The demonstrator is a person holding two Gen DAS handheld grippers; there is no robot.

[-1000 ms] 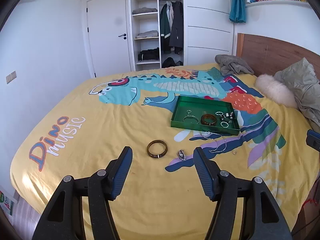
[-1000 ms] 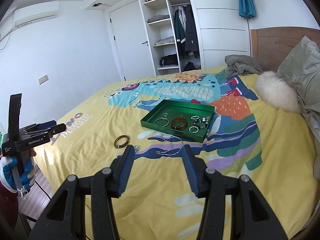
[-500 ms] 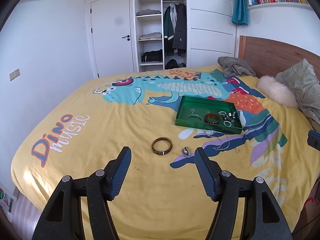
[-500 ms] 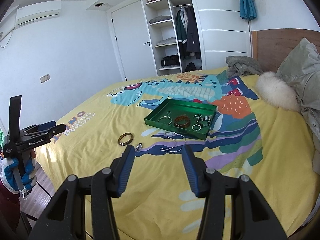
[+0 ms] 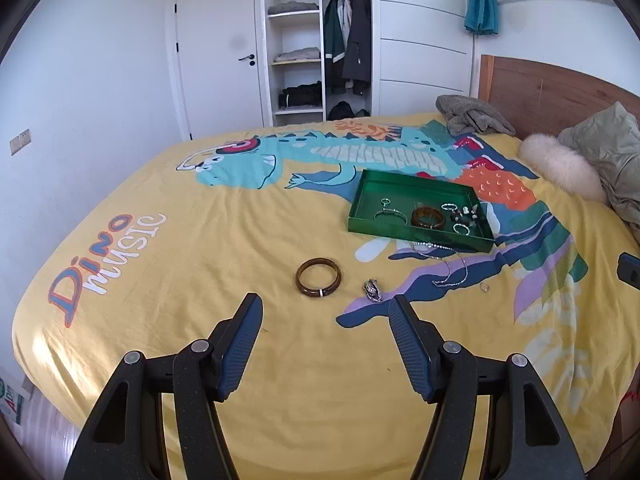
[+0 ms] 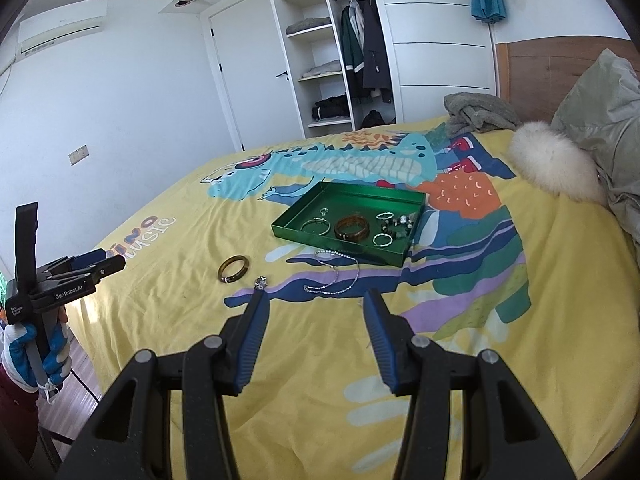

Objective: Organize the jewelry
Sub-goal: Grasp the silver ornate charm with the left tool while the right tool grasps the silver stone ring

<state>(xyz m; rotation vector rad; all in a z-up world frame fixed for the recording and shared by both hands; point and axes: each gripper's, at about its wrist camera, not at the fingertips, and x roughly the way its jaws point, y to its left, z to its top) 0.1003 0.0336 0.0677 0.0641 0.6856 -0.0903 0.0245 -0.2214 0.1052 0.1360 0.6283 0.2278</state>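
Observation:
A green tray lies on the yellow dinosaur bedspread and holds a brown bangle, silver rings and several small pieces. Loose on the bed in front of it are a second brown bangle, a small silver piece, a silver chain and a tiny ring. My left gripper hovers open just short of the loose bangle. My right gripper hangs open near the chain. Neither holds anything.
A fluffy white cushion, an olive pillow and a grey cloth lie at the headboard end. A gloved hand holds the left gripper at the bed's near-left edge. Beyond the bed stand an open wardrobe and a door.
Both grippers have sunk a little toward the bed and closer to the loose jewelry. Their jaws stand as before, and nothing on the bed has moved.

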